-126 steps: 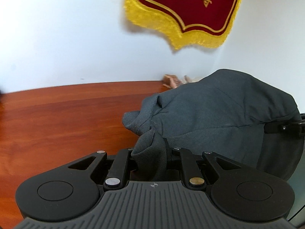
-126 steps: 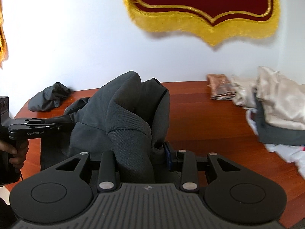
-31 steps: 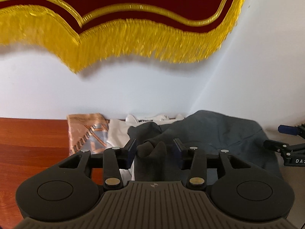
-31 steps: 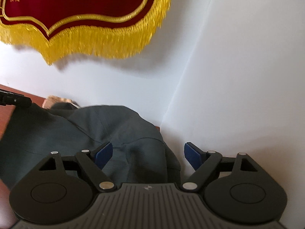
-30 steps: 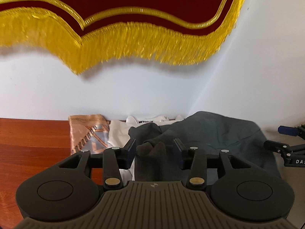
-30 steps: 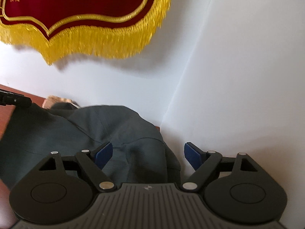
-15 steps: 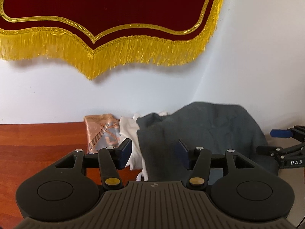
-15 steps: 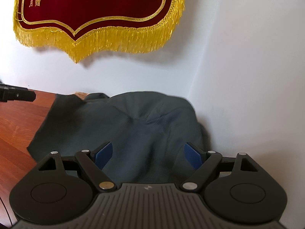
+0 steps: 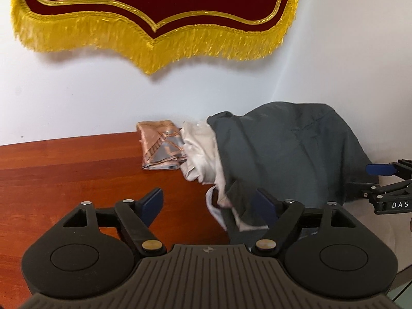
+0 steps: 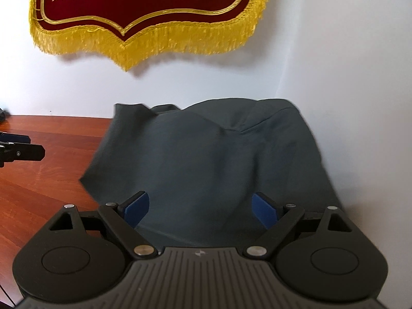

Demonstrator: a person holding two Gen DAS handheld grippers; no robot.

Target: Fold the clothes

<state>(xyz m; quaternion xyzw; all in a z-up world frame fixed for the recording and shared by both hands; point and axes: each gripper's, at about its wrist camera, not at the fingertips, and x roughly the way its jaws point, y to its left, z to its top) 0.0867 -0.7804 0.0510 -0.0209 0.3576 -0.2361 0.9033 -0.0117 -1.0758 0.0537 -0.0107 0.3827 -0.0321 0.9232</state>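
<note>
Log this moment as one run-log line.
left gripper: open | right gripper: open | grey garment: released, on clothes pile

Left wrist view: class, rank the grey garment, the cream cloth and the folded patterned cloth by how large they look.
1. grey garment
2. cream cloth, partly covered, so unsure
3. folded patterned cloth, close to the cream cloth in apparent size

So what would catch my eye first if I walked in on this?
Probably the dark red velvet banner with gold fringe hanging on the white wall. Below it, a dark grey garment lies heaped over a pile in the corner of the reddish wooden table, beside a cream satin cloth and a folded pink patterned scarf. Both grippers, left gripper and right gripper, are open and hold nothing.
</note>
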